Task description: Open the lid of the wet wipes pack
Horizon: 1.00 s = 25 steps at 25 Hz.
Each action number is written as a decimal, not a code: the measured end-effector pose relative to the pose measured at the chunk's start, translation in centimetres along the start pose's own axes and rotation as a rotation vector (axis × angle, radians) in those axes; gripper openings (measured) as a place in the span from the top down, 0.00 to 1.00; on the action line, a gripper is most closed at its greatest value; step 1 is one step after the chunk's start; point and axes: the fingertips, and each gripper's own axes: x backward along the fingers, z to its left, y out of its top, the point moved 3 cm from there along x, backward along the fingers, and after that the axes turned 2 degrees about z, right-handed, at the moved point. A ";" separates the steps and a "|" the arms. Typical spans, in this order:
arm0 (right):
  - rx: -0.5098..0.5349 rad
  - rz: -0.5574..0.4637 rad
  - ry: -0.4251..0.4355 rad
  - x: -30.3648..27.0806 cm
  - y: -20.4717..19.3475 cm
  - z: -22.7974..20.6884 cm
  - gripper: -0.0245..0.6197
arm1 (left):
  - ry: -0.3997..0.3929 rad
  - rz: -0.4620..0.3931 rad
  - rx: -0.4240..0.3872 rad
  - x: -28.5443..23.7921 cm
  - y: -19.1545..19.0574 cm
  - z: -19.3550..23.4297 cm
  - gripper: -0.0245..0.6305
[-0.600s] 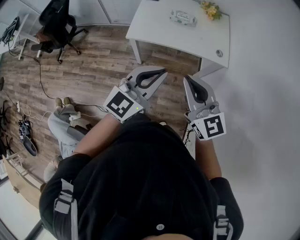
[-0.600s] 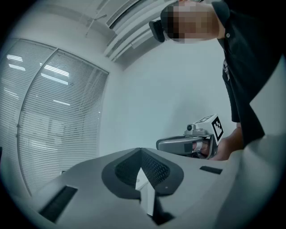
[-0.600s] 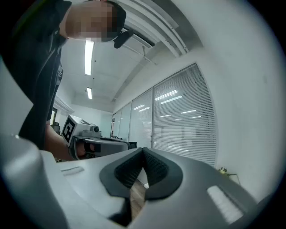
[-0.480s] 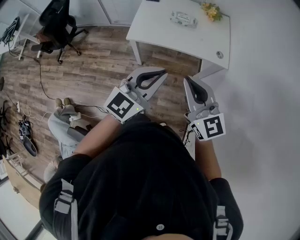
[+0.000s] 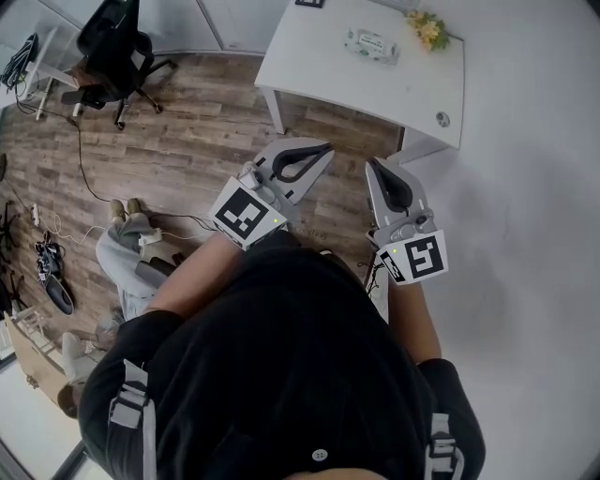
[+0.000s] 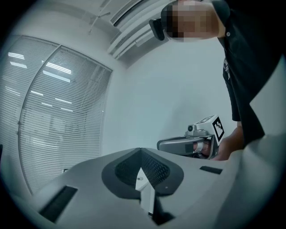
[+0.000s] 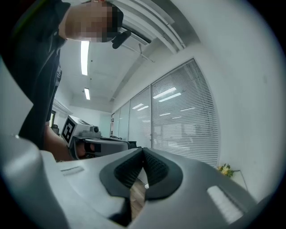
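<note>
Left fingers (image 6: 153,169): pressed together at the tips, with nothing between them.
Right fingers (image 7: 155,169): closed pad to pad as well, and empty.
Left gripper (image 5: 323,148): held level in front of the person's chest, tips toward the white table.
Right gripper (image 5: 372,164): just beside the left one and not touching it, also level, tips toward the same table.
Wooden floor (image 5: 187,141): below both grippers; a dark cable (image 5: 89,173) trails across it at the left.
White table (image 5: 319,56): well ahead of both grippers, set against the pale wall.
Wet wipes pack (image 5: 371,43): lying flat on the far part of the table, well apart from both grippers; its lid is too small to make out.
Yellow flowers (image 5: 427,26): on the table just beyond the pack, near the corner by the wall.
Office chair (image 5: 112,42): far left on the floor, well apart from the table.
</note>
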 end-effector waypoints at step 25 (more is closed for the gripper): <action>0.036 0.071 -0.039 -13.5 -0.5 1.1 0.94 | -0.028 -0.025 0.043 3.3 -1.5 13.1 0.95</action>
